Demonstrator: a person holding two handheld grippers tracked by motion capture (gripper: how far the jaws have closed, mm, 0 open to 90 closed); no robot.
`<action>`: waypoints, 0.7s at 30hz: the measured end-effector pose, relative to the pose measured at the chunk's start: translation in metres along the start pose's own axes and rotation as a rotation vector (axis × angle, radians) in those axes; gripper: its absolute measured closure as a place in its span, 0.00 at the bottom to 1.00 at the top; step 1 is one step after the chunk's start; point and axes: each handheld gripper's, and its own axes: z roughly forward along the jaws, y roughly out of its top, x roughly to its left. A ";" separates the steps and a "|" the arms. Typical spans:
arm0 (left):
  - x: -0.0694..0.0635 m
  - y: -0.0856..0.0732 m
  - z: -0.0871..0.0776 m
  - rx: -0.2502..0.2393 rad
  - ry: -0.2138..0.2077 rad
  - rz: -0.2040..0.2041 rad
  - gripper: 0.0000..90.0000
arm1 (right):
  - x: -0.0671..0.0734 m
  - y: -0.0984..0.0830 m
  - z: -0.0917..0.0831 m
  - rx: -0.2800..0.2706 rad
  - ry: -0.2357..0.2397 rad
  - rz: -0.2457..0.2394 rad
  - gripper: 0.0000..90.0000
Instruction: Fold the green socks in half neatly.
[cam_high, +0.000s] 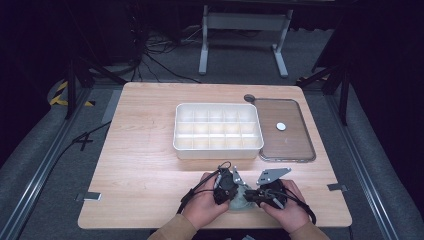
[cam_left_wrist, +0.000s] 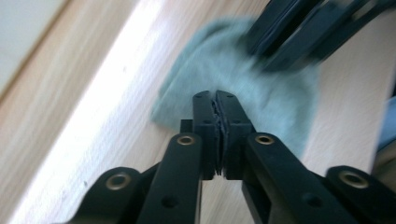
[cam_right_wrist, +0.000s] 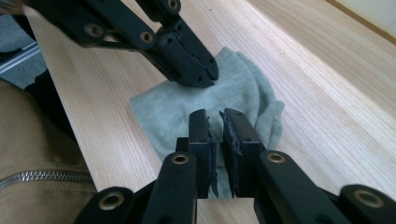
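My left claw (cam_left_wrist: 218, 100) is pinched shut on the near edge of the cloth (cam_left_wrist: 243, 79); my right claw (cam_right_wrist: 219, 119) stands a crack apart just over its other side, gripping nothing. If I lift now, the cloth could slip and unfold across the worktop (cam_high: 150, 165) beneath both.

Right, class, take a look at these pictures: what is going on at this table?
A person at a wooden table holds a claw in each hand and works on a small grey-green cloth lying near the table's front edge. The left claw has its jaws closed at the cloth's edge. The right claw hangs over the cloth with a narrow gap between its jaws, not gripping it. Farther back stand a white divided tray and a brown lid beside it, both untouched.
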 end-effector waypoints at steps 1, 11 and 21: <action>0.000 0.000 0.000 0.002 -0.002 -0.001 0.99 | 0.000 0.000 -0.002 0.006 -0.006 -0.007 0.91; 0.001 0.000 0.000 0.016 -0.011 -0.004 0.98 | -0.003 -0.009 -0.001 0.148 -0.042 -0.011 0.94; 0.003 -0.002 -0.002 -0.010 -0.028 -0.022 0.96 | 0.001 0.004 -0.026 0.031 -0.027 -0.002 0.91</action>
